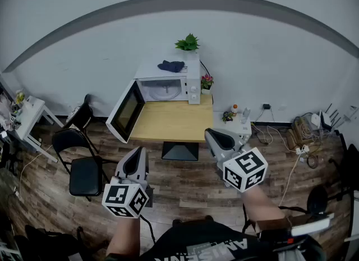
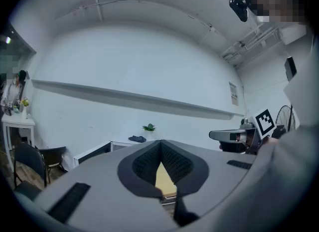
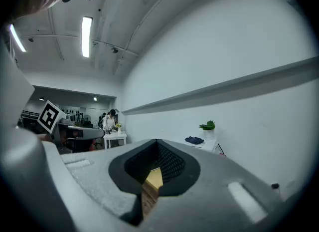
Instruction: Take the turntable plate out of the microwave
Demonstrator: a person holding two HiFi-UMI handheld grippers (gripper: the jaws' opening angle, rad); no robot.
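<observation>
A white microwave [image 1: 168, 86] stands at the back of a wooden table [image 1: 171, 122], its door [image 1: 127, 111] swung wide open to the left. The pale glass turntable plate [image 1: 164, 91] lies inside the cavity. My left gripper [image 1: 135, 159] and right gripper [image 1: 216, 138] hover level over the wooden floor, well short of the table, both shut with nothing between the jaws. In the left gripper view the closed jaws [image 2: 160, 148] point at the microwave [image 2: 119, 143]. The right gripper view shows its closed jaws [image 3: 157, 146] and the microwave's top [image 3: 202, 143].
A dark blue cloth [image 1: 171, 65] and a potted plant [image 1: 188, 43] sit on the microwave, with a flower pot [image 1: 206, 83] beside it. Two black chairs [image 1: 84, 170] stand left of the table. A small white stand [image 1: 235, 122] and cables [image 1: 297, 142] are at the right.
</observation>
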